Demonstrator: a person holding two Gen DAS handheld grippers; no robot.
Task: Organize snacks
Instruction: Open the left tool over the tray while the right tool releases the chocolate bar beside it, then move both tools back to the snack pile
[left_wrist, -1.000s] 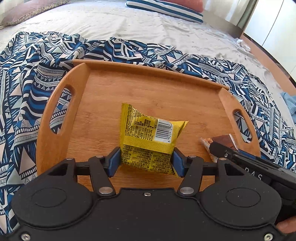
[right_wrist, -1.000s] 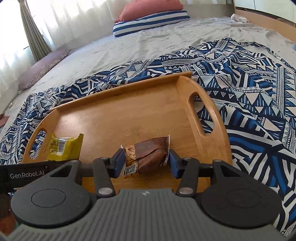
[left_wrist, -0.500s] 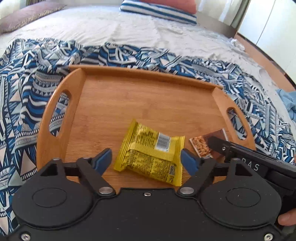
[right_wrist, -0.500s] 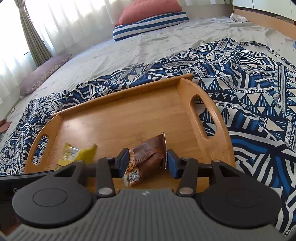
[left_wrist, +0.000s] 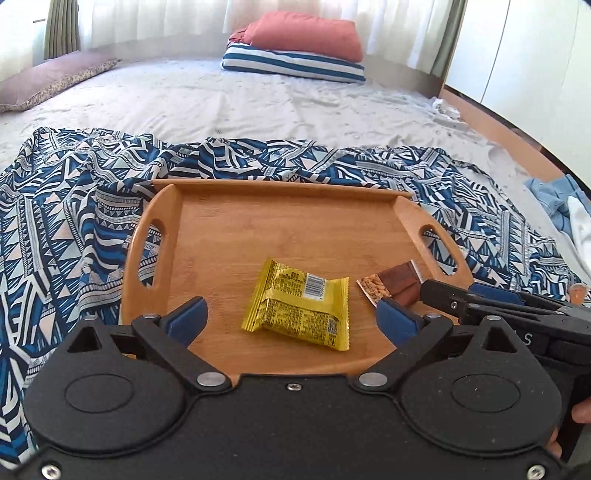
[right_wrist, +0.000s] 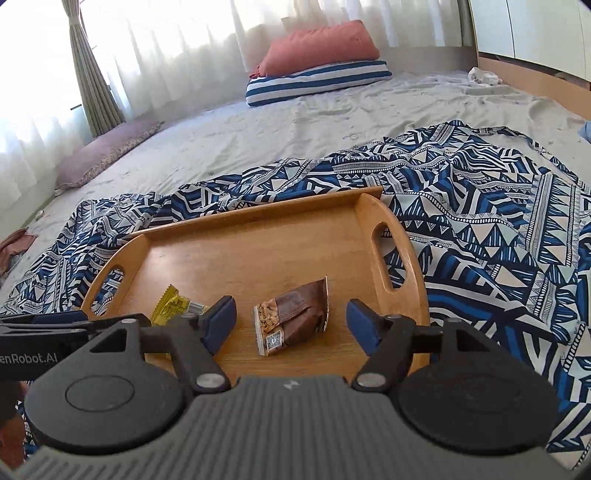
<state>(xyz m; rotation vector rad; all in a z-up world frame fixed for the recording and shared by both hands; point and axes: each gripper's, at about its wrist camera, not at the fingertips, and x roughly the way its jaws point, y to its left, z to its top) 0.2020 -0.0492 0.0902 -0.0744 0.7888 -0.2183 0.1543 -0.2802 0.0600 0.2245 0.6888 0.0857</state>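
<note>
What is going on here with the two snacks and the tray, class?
A person holds two grippers over a wooden tray on a patterned cloth. The left gripper is open around a yellow packet; the right gripper is open around a brown bar. Both snacks lie loose on the tray.

- Tray (left_wrist: 288, 229): honey-orange wood, fine grain.
- Yellow snack packet (left_wrist: 299, 310): bright yellow, dense black print, white barcode patch.
- Brown snack packet (right_wrist: 291, 317): dark brown, one end tan with a nut picture, white panel with a black QR code.
- Patterned cloth (left_wrist: 74, 221): navy, mid-blue, pale grey-white; triangles, stripes, dotted bands.
- Bedsheet (left_wrist: 258, 107): pale grey-beige, faint speckles.
- Striped pillow (left_wrist: 291, 66): navy and white stripes.
- Upper cushion (left_wrist: 306, 35): plain terracotta red.
- Left gripper (left_wrist: 291, 319): black body, blue finger pads.
- Right gripper (right_wrist: 291, 319): grey ribbed body, black arms, blue finger pads.
</note>
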